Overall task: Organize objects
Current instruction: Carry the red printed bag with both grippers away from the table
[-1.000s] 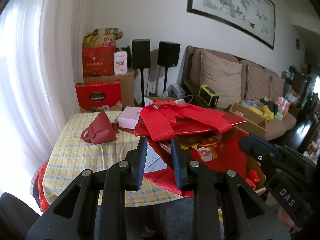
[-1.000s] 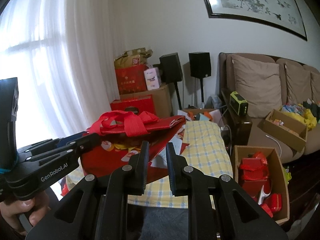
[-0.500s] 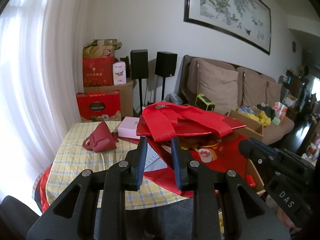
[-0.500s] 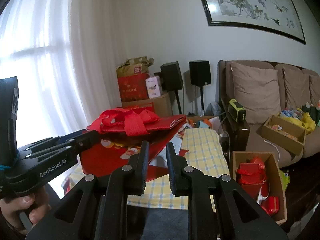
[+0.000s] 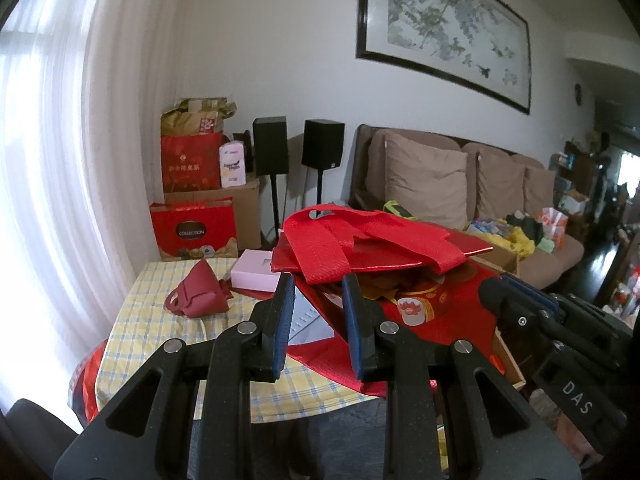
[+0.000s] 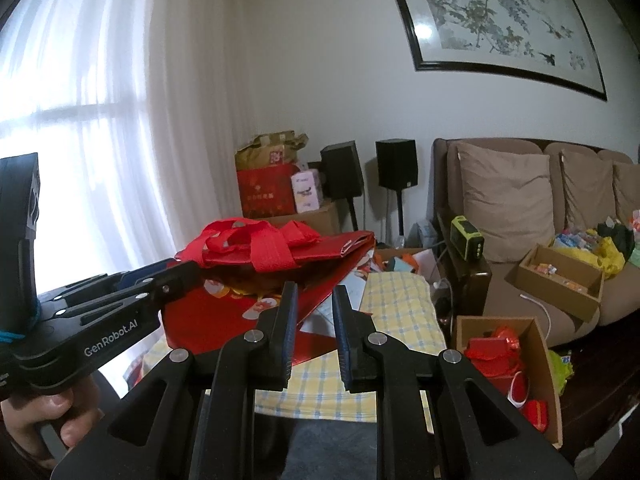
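A large red gift bag [image 5: 420,300] with woven red handles [image 5: 332,248] stands tilted above a table with a yellow checked cloth [image 5: 160,344]; it also shows in the right wrist view [image 6: 248,296]. My left gripper [image 5: 318,304] is slightly open with the bag's lower edge in the gap between its fingers. My right gripper [image 6: 314,312] is slightly open beside the bag's right edge. Neither pair of pads clearly presses the bag. A folded dark red pouch [image 5: 200,296] and a pink box [image 5: 258,274] lie on the table.
Red gift boxes and a cardboard carton [image 5: 192,200] stack behind the table by the curtain. Two black speakers [image 5: 296,152] stand on poles. A brown sofa [image 6: 540,208] holds cartons. An open carton of red items [image 6: 508,364] sits on the floor at right.
Both grippers and the red bag have risen; the table and room have dropped lower in both views. The finger gaps look the same.
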### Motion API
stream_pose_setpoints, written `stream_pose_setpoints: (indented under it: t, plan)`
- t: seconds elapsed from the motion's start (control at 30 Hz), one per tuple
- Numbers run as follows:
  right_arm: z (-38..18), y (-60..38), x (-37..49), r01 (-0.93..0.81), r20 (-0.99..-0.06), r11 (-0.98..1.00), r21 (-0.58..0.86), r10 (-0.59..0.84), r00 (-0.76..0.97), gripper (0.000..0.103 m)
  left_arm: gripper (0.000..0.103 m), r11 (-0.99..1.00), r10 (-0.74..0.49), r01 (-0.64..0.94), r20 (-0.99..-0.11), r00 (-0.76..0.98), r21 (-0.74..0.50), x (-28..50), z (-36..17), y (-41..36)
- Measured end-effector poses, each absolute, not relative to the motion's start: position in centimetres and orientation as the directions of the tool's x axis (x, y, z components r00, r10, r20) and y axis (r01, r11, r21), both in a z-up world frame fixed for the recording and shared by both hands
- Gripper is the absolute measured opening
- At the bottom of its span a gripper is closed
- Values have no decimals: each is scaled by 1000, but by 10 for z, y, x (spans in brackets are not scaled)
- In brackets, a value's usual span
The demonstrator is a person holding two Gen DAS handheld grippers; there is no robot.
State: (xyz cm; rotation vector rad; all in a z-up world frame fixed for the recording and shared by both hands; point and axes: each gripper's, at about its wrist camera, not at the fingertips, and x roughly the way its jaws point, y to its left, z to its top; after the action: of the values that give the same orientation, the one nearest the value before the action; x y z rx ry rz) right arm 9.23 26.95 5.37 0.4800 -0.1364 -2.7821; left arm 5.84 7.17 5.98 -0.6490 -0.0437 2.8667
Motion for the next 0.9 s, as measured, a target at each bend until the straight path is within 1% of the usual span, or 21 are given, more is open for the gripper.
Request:
stream_pose_setpoints:
  t: [0.3,0.9]
  plan:
    - [59,278,105,284,-313,-950,129,-311,-897,17,22,-979,202,-198,-404,-892,-52,70,70,89]
    - [78,331,122,206,-258,-962,180,-248,-934,17,23,-966,241,-258,-350,-905,0,82,99,156]
